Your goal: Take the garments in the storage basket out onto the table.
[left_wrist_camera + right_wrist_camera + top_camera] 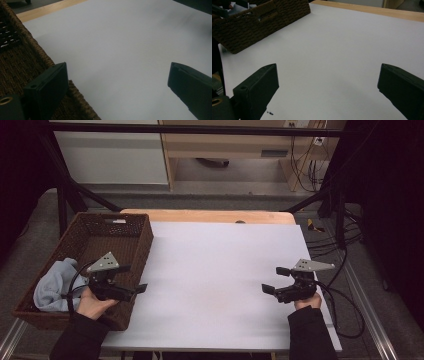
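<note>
Overall, the high view shows a table covered by a white sheet [220, 285], with a strip of bare wooden tabletop [210, 216] exposed along the 12 o'clock edge. A brown woven basket [132, 251] stands at the 9 o'clock side of the table, its near wall overlapping the sheet's edge. A light blue cloth [52, 285] lies bunched inside the basket, in the corner toward 8 o'clock.

Left gripper [133, 279]: held in the person's left hand [92, 304] over the basket's 5 o'clock corner, pointing toward 3 o'clock. Its jaws stand wide apart with nothing between them. In the left gripper view, the left gripper [117, 82] looks across the basket rim [42, 53] onto the bare sheet [120, 42]; one jaw sits above the wicker, the other above the sheet. Contact with the rim cannot be judged.

Right gripper [275, 279]: held in the person's right hand [306, 301] at the 4 o'clock part of the sheet, pointing toward 9 o'clock. Jaws likewise spread and empty. In the right gripper view, the right gripper [327, 80] faces the basket [262, 22], which appears toward 10 o'clock, well apart from the jaws. A small dark speck [270, 113] lies on the sheet [337, 45] just beside one jaw.

A cable [345, 312] trails from the right gripper toward 5 o'clock.
</note>
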